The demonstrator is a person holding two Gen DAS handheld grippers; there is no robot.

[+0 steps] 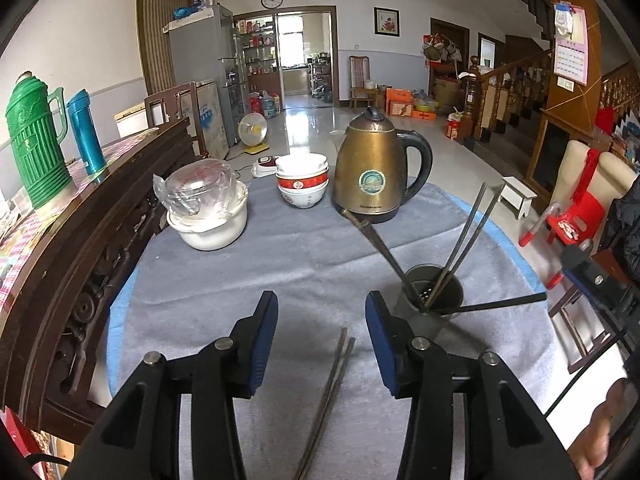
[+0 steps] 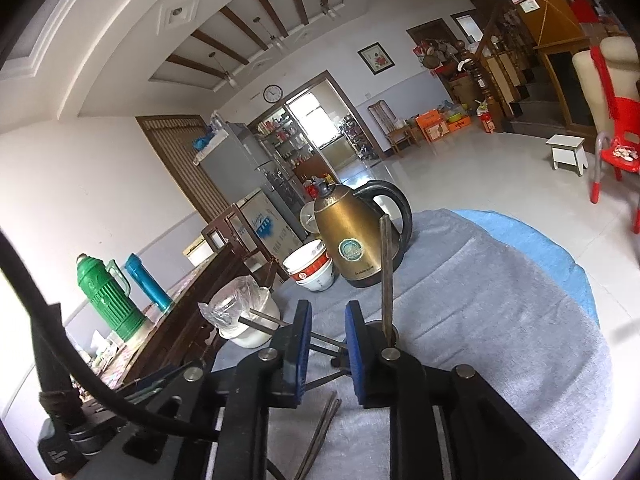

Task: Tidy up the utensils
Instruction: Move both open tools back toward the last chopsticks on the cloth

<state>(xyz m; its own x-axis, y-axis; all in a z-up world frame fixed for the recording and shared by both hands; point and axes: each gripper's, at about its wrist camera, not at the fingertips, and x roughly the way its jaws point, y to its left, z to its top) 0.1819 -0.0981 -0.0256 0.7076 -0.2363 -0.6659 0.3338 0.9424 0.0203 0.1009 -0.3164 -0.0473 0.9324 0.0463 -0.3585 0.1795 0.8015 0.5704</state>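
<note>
Grey-clothed worktop (image 1: 224,272) in a tiled living room: with left hand-held gripper (image 1: 322,336) half open and empty over chopstick pair (image 1: 332,392) lying just before holder cup (image 1: 434,292), lower astride, pinch both, lift into cup.

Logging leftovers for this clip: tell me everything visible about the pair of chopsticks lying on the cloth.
The chopsticks are two thin, dark, metallic-looking sticks lying flat, side by side and nearly touching, on the grey cloth. They lie below the open jaws of the left gripper, untouched, beside the holder. Their near ends run out of frame.
</note>
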